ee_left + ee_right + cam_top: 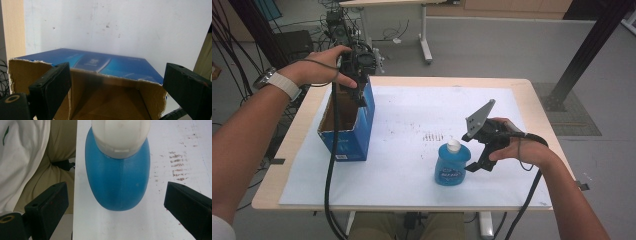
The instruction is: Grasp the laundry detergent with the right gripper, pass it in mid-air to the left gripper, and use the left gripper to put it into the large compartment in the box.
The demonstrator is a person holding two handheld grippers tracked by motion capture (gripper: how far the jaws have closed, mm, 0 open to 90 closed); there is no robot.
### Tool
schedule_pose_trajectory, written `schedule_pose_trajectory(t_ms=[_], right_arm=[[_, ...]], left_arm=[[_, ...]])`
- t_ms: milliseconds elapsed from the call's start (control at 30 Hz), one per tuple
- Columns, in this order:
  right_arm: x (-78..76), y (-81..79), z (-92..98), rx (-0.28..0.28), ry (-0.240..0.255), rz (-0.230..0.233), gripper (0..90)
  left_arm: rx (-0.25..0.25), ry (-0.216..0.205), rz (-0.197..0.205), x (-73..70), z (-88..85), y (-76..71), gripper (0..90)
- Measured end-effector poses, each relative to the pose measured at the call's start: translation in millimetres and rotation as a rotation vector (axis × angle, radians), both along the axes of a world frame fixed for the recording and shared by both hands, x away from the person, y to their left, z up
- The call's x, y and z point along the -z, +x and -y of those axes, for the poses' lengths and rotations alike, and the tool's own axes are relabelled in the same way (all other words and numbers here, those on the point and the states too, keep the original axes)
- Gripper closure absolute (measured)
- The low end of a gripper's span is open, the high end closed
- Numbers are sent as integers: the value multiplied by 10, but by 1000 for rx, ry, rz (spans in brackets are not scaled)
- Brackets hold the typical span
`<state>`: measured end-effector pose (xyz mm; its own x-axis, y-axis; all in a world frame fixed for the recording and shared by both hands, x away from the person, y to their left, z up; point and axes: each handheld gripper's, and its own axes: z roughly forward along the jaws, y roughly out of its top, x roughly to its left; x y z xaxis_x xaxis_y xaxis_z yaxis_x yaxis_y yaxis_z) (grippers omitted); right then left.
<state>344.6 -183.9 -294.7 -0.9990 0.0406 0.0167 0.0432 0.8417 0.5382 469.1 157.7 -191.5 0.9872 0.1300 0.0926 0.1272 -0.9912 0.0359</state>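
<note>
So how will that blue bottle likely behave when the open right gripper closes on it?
The blue bottle has smooth, rounded plastic sides, so it may slip between the right gripper jaws. Standing upright and tall for its base, it could tip if nudged. It probably flexes slightly.

Lab: cable tangle (339, 22) on floor, black rig post (589, 47).
</note>
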Motion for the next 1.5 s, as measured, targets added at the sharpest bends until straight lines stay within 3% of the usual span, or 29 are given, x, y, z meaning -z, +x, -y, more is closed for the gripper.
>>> schedule_pose_trajectory(t_ms=[400,1500], right_arm=[[124,19,32,2,43,-11,54],[201,33,23,6,47,-15,54]], left_arm=[[-3,1,-3,15,12,-11,86],[-9,-4,-7,39,15,-12,87]])
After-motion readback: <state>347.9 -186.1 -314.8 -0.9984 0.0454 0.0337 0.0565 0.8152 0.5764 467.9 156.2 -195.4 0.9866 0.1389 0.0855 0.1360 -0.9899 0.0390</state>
